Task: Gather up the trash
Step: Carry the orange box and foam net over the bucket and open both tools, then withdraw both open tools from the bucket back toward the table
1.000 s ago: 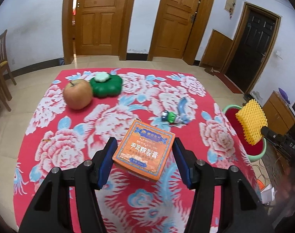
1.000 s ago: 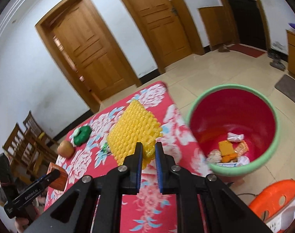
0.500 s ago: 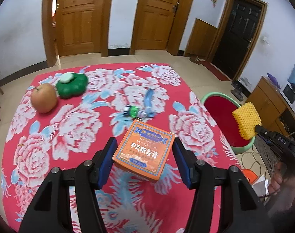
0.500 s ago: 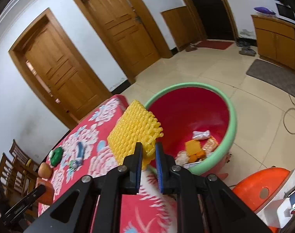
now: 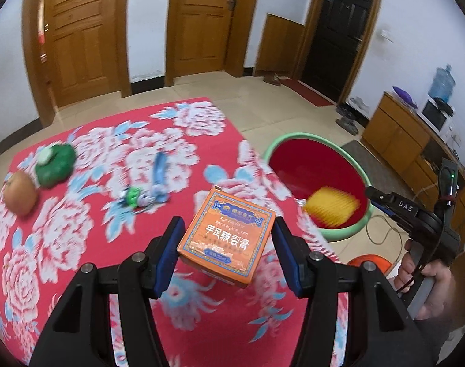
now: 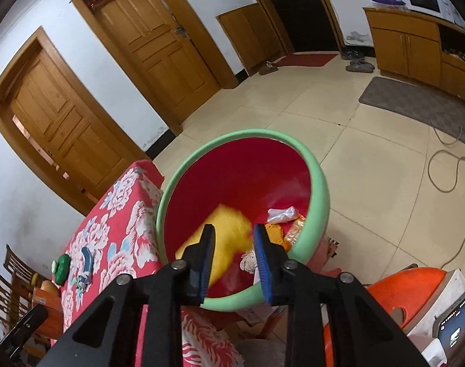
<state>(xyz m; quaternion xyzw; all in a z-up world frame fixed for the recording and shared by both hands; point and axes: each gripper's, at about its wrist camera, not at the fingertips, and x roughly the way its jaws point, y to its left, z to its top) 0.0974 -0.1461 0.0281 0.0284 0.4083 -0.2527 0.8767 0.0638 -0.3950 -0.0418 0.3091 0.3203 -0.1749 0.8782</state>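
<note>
- grippers: 2. left gripper (image 5: 226, 250) clamped on 1 orange box (image 5: 227, 238), pads on both sides, box held above the tablecloth (image 5: 79, 229).
- right gripper (image 6: 234, 260) jaws spread apart, nothing between them; sits over the bin (image 6: 319, 202).
- yellow foam net (image 6: 229, 232): 1, blurred, loose inside the bin, just ahead of the right fingertips. in left view it shows at 3 o'clock of the box, within the bin (image 5: 348, 159).
- bin: 1, green rim, red inside, on floor off the table's right edge. other scraps at its bottom, approx 4-5, count uncertain.
- on cloth: 1 apple (image 5: 19, 192) at 9 o'clock, 1 green item (image 5: 56, 166) beside it, 1 blue/green toy (image 5: 149, 189) at 11 o'clock of box.
- change vs 0.5 s ago: right jaws were pinching the net above the rim; now parted, net released. left grip on box unchanged.
</note>
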